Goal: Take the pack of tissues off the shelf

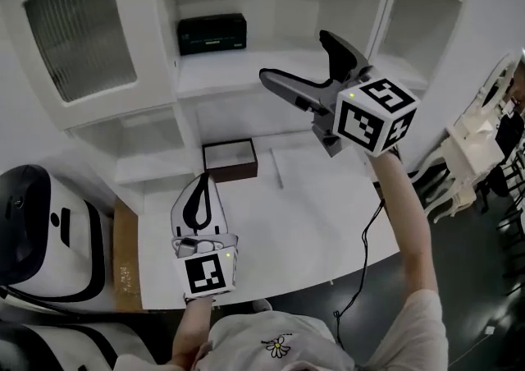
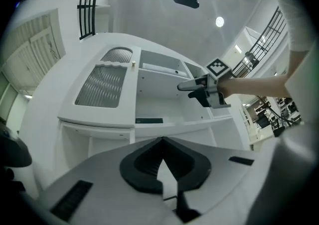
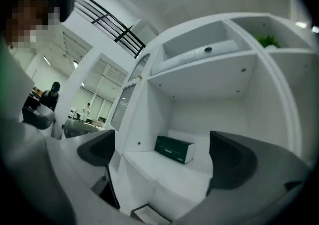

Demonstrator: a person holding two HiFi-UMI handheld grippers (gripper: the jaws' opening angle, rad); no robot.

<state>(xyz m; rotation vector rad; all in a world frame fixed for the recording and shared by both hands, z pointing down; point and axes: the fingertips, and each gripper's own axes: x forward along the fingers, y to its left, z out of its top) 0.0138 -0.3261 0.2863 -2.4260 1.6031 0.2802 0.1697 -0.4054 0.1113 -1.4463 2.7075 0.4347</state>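
Observation:
The pack of tissues (image 1: 212,34) is a dark green box that lies on the white shelf (image 1: 246,72) inside the open cupboard, toward the back left. My right gripper (image 1: 294,56) is raised in front of that shelf with its jaws wide open and nothing between them. In the right gripper view the pack (image 3: 173,149) lies ahead between the two jaws, well apart from them. My left gripper (image 1: 199,185) rests low over the table with its jaws shut on nothing. From the left gripper view (image 2: 162,142) the pack (image 2: 149,120) and the right gripper (image 2: 192,85) show farther off.
A dark-rimmed shallow box (image 1: 230,159) lies on the white table (image 1: 312,222) under the shelf. A ribbed-glass cupboard door (image 1: 78,25) stands at the left. A white and black machine (image 1: 41,230) is at the lower left, white chairs (image 1: 480,144) at the right. A black cable (image 1: 365,254) hangs at the table edge.

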